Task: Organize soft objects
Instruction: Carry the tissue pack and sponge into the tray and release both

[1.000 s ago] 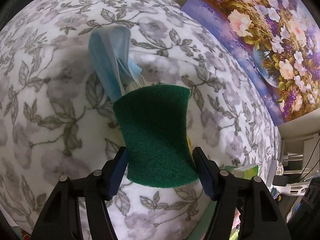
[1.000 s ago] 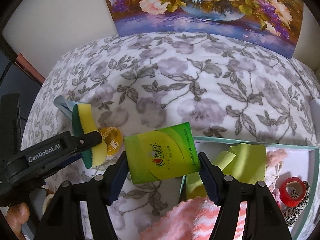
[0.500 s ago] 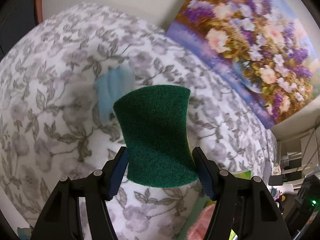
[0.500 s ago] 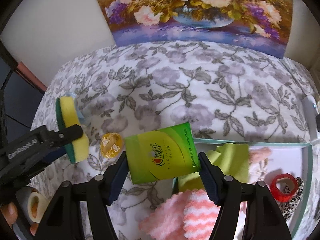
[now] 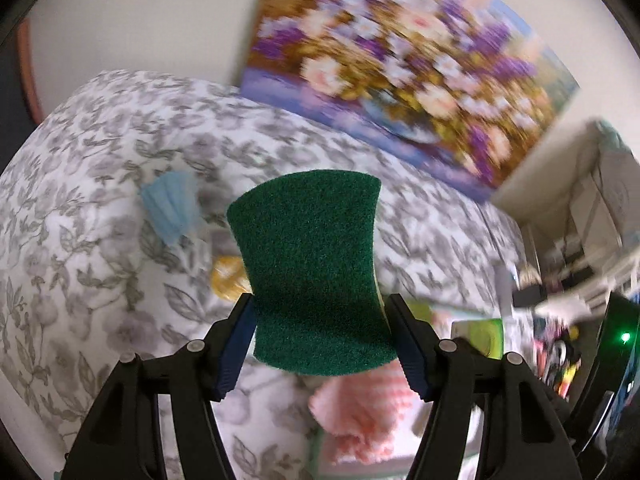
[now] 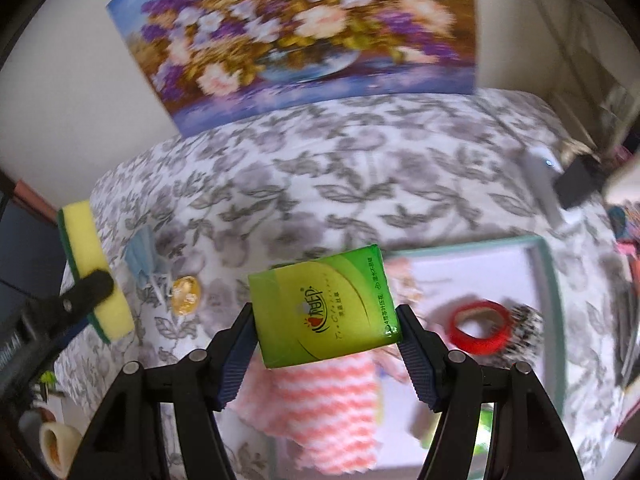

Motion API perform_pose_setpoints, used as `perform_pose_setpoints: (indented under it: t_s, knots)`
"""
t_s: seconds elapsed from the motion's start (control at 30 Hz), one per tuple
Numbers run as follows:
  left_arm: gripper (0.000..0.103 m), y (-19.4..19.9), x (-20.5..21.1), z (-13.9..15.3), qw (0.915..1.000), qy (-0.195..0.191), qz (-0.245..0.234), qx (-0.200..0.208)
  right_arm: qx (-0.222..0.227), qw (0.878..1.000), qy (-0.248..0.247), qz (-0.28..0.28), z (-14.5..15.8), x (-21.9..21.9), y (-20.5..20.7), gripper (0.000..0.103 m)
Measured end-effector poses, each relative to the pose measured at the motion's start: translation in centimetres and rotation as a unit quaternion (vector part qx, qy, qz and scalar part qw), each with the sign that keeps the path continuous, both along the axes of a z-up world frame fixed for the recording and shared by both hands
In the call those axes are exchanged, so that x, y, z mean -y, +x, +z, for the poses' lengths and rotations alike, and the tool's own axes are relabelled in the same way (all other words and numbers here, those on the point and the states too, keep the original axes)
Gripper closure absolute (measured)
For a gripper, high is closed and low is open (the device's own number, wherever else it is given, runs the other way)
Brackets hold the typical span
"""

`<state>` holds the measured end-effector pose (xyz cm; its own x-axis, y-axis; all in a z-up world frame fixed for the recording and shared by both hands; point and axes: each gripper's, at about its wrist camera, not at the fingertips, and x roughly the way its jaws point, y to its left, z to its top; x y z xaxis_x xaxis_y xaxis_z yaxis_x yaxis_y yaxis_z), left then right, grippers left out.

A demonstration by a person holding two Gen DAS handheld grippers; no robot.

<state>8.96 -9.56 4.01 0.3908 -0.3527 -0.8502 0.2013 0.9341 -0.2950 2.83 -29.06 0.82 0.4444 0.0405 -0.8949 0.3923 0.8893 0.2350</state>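
My left gripper is shut on a green-and-yellow sponge, held above the floral cloth; the sponge also shows at the left of the right wrist view. My right gripper is shut on a green tissue pack, held above the tray and a pink-and-white striped cloth. A blue face mask and a small yellow wrapped item lie on the cloth to the left. The pink cloth shows below the sponge in the left wrist view.
The tray also holds a red tape ring and a leopard-print band. A flower painting leans at the table's back. A tape roll sits off the table's left edge. Clutter stands at the right.
Both grippers have risen and swung right with their loads. The sponge has lifted away from the mask, uncovering the yellow item; the tissue pack now hangs over the tray.
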Motion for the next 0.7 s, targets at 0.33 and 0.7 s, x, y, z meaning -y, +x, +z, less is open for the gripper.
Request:
perform_pose_setpoints:
  t_s: [0.33, 0.7]
  knots:
    - [0.036, -5.7, 5.9, -0.9, 0.9947, 0.018, -0.1, -0.014, -0.019, 0.997, -0.011, -0.08, -0.2, 5.2, -7.4, 0.033]
    - [0.035, -9.0, 10.3, -4.3, 0.9834, 0.066, -0.163, -0.047, -0.081, 0.985, -0.009, -0.15, -3.9, 9.6, -12.4, 0.033]
